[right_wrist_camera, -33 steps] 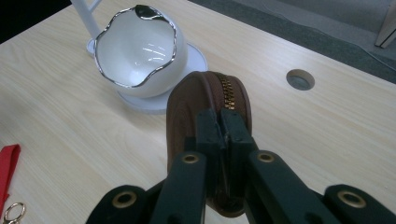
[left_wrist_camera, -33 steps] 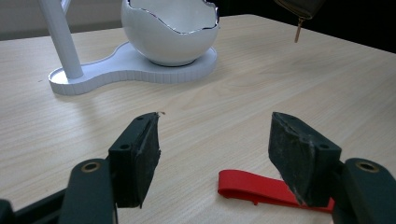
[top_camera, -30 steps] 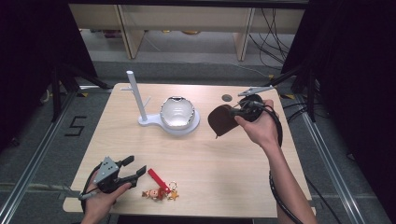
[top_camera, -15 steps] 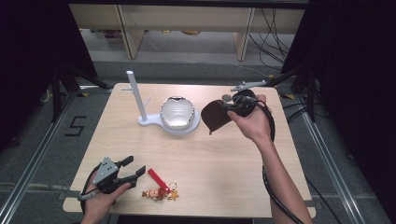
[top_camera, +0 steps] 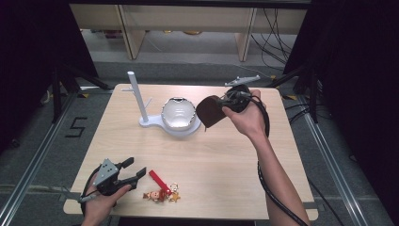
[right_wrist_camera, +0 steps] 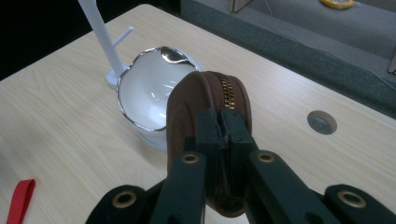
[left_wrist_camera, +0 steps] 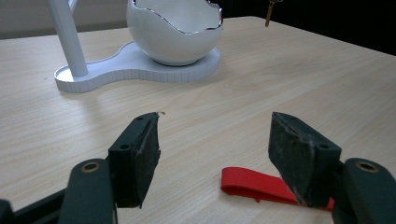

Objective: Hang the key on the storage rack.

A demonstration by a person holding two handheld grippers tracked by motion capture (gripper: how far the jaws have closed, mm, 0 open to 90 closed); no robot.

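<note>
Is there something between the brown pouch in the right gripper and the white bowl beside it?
Nothing visible does. The right gripper is shut on the brown pouch and holds it in the air just beside the white bowl, whose open top looks empty. The thin post stands on the bowl's far side.

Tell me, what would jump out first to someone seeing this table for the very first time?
Probably the brown zipped pouch lifted above the far right part of the wooden table, pinched in the right gripper just beside the white eggshell-shaped bowl on its stand with a thin post. Next, at the near edge, the left gripper rests with jaws apart next to a red strap with small charms.
</note>
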